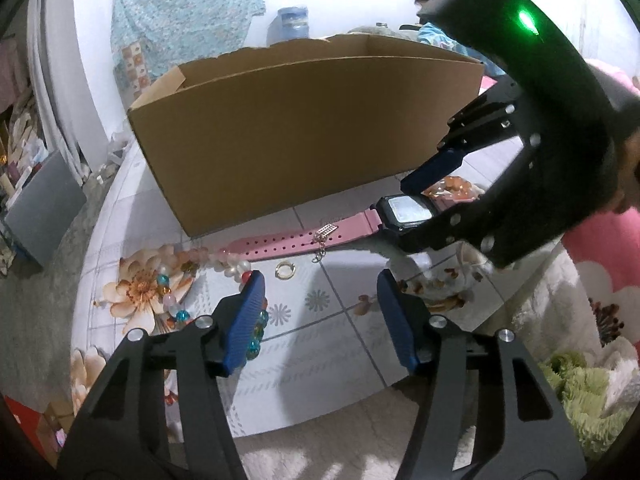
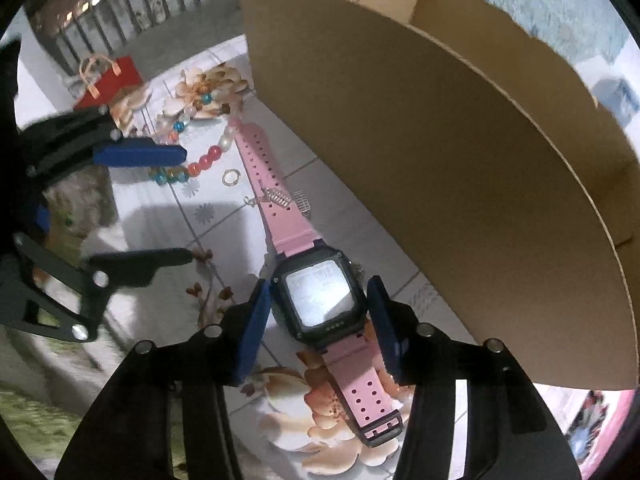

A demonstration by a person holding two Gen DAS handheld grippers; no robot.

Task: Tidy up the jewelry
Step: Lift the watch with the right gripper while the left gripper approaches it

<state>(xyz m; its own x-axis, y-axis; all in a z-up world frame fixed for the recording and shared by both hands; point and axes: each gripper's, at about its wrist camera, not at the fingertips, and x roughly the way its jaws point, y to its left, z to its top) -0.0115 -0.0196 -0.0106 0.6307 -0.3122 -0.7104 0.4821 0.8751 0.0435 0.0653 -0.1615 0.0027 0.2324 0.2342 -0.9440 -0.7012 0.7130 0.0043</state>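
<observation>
A pink-strapped watch (image 2: 320,300) lies flat on the floral-patterned table (image 2: 224,240), stretched along the foot of an open cardboard box (image 2: 440,160) that stands on the same surface. The right gripper (image 2: 318,320) points steeply down over it, its blue pads on either side of the dark square case. The left pad looks to be touching the case's edge, while a thin gap shows at the right one; the jaws stand part-way apart and the pictures do not settle whether they grip. The strap runs out past the pads in both directions, the buckle end nearest the camera.

The left gripper (image 1: 320,312) hangs over a bare stretch of table nearer its front edge, jaws spread with nothing between them. Just beyond its fingertips lies a small gold ring (image 1: 285,270), and past that the far half of the watch strap. A small silver chain charm (image 1: 325,236) rests across that strap. A beaded bracelet (image 1: 192,280) of pearl, red and teal beads curves beside and under the left finger, towards the table's left edge. A second metal charm (image 2: 303,201) lies between the strap and the box wall.
</observation>
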